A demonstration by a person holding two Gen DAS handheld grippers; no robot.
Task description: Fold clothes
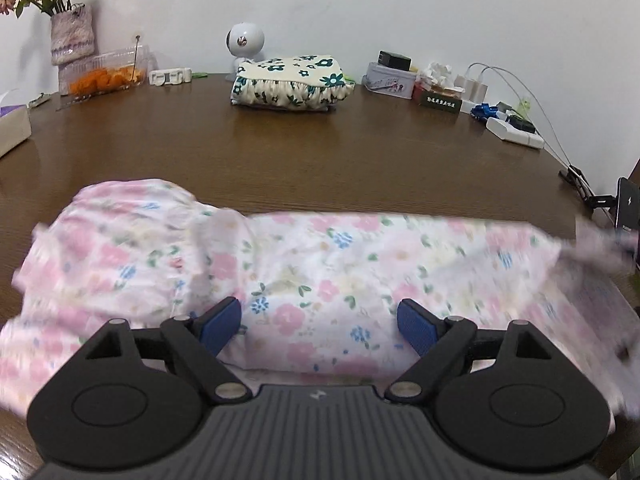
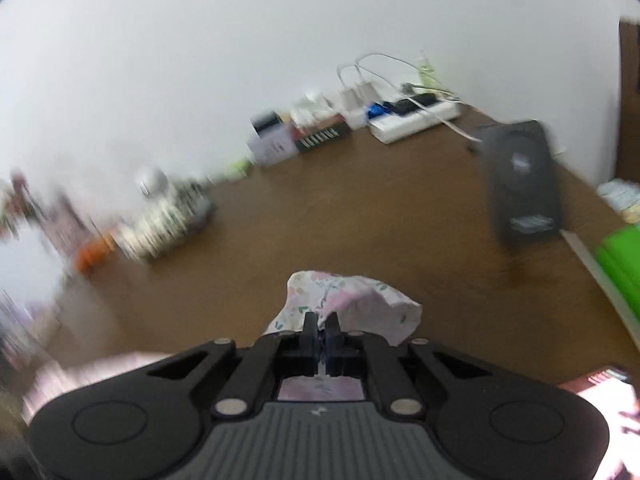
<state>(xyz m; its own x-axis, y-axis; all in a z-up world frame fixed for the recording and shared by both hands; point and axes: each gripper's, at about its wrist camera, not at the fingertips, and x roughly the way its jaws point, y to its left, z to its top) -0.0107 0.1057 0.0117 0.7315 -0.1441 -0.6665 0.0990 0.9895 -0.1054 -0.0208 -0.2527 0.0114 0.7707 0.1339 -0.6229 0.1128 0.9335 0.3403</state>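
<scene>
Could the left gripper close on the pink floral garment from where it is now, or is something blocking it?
Probably yes. The left gripper is open with the pink floral garment directly between and ahead of its pads, nothing lying over it. The right gripper already pinches a corner, off to the side.

Brown table (image 1: 320,152) w/ pink floral garment (image 1: 320,280)

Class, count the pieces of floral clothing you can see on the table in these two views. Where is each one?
2. A pink floral garment lies spread at the near edge, below the left gripper. A folded green-flowered garment sits at the far side by the wall. More could be hidden out of frame.
</scene>
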